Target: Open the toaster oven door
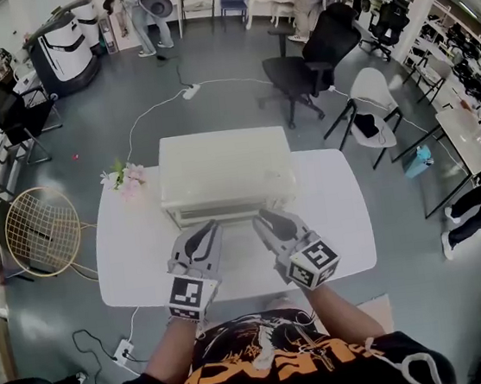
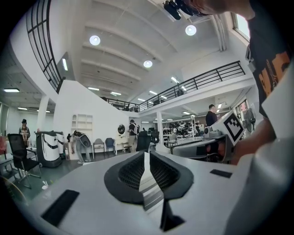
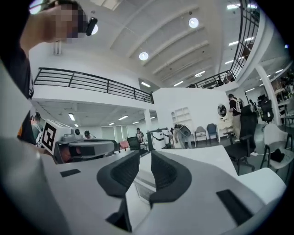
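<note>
On the white table [image 1: 339, 218] in front of us sits the toaster oven [image 1: 224, 167], its front facing us and its door, as far as we can judge, not yet opened. We hold both grippers just short of that front, near its lower edge. Our left gripper [image 1: 207, 229] is clenched on nothing, its pads meeting at the tips. Our right gripper [image 1: 272, 219] has its jaws a little apart, with the oven's front showing between them but nothing grasped. We judge this to be the approach, before any contact. Next we need to find the door handle, which we cannot make out from above, close one gripper on it and pull outward and down.
</note>
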